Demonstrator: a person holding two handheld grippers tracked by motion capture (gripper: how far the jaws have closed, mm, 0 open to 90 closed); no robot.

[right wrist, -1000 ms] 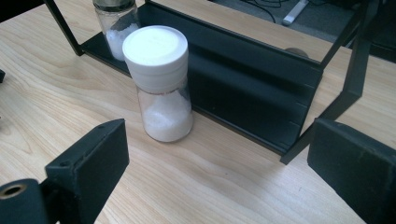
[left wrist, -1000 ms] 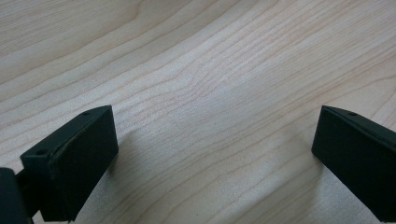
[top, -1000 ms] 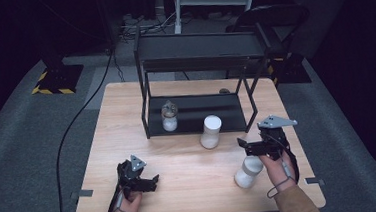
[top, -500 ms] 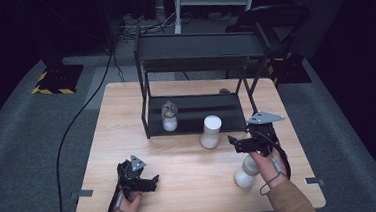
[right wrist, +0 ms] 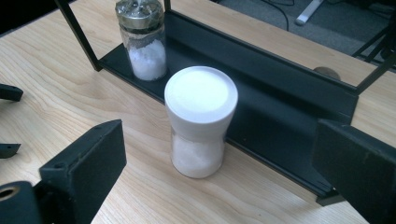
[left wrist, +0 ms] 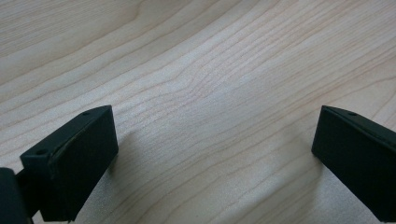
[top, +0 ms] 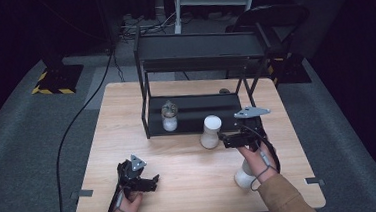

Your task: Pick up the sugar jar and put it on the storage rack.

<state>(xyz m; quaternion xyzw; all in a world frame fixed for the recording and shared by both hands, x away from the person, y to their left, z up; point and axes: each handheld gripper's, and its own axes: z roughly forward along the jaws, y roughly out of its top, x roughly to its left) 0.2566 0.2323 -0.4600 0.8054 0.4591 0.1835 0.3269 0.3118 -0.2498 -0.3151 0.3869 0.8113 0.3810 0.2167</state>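
Note:
A white-capped jar [top: 211, 132] of white powder stands upright on the wooden table [top: 191, 186], just in front of the black rack [top: 192, 50]. My right gripper [top: 227, 140] points at the jar from its right. In the right gripper view its jaws stand open, having just opened a little wider. The jar [right wrist: 201, 121] is ahead of them, untouched. A glass shaker [top: 169, 116] with a metal cap sits on the rack's bottom shelf [right wrist: 280, 107]. A second white jar [top: 242, 177] stands under my right wrist. My left gripper [top: 150, 182] rests open over bare wood, as its own view [left wrist: 215, 135] shows.
The rack's uprights and low shelf lip close off the space right behind the jar. A small dark round spot [top: 223, 90] lies on the table behind the rack. A black cable [top: 72, 129] runs over the grey floor at the left.
My right gripper has moved left and away from me, from beside the near white jar to the jar in front of the rack. The left gripper has kept still.

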